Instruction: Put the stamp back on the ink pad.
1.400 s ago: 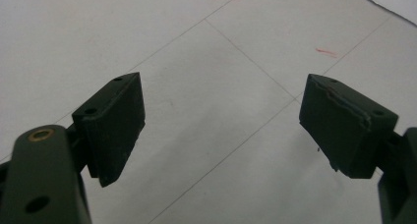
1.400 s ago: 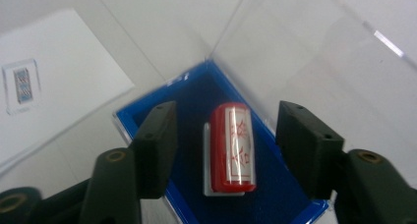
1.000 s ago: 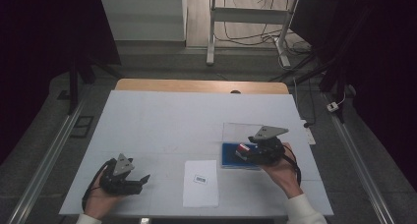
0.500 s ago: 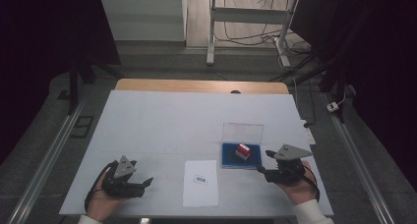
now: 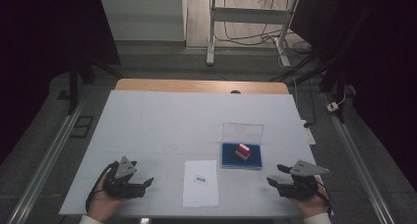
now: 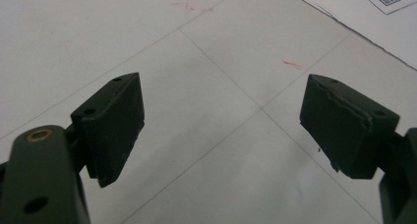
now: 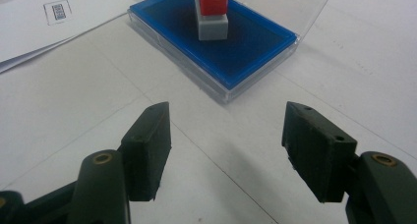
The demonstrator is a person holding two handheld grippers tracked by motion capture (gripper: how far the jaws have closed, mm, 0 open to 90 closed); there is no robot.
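- Dark room all around, with a grey floor, cables and a metal frame at the top of the high view; a white-covered bench (image 5: 196,121) fills the middle of the frame, a strip of its wooden edge showing along the far side.
- Right of centre on the bench lies a shallow blue case (image 5: 241,156) with its clear lid (image 5: 242,134) standing open behind it.
- On the blue lining sits a small red block (image 5: 242,151) on a grey base; in the right gripper view it stands at the top centre of the frame (image 7: 212,8), red part above, grey part below.
- Just left of the case, in the lower middle of the high view, a white sheet of paper (image 5: 200,182) lies flat, with a small printed label (image 5: 200,178) on it. The sheet and the case are near each other but apart.
- The left gripper (image 5: 146,183), held in a hand at the lower left, rests low over the bench, left of the paper. Its fingers (image 6: 115,126) are spread wide with bare bench between them, and a corner of the paper shows at the upper right of its view.
- The right gripper (image 5: 273,181), held in a hand at the lower right, sits below and right of the case, well apart from the other gripper. Its fingers (image 7: 147,148) are spread wide and hold nothing; the case lies just beyond them.
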